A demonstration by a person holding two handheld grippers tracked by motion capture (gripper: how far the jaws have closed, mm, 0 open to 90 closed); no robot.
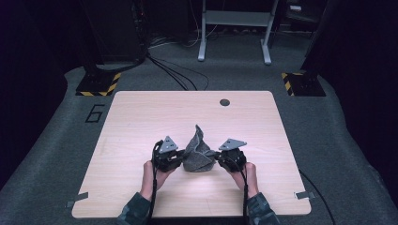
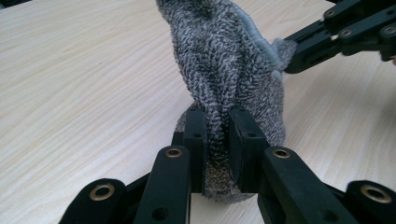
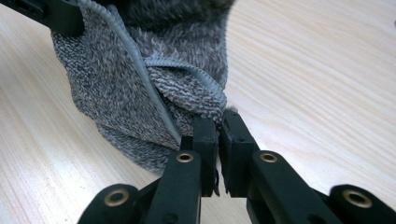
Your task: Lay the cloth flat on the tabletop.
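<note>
Pale wooden worktop (image 1: 141, 117) carries a grey terry towel (image 1: 197, 152) bunched near your edge. Left tongs (image 2: 217, 140) and right tongs (image 3: 219, 140) are clamped on it, apparently at opposite corners. Next, lift and spread evenly.

A pale wood-grain table (image 1: 141, 112) stands on grey carpet, a round cable hole (image 1: 225, 102) near its far edge. A crumpled grey towel (image 1: 197, 152) rests near the table's front middle, one corner raised in a peak. Strips of tape (image 1: 77, 199) mark the two near corners.
</note>
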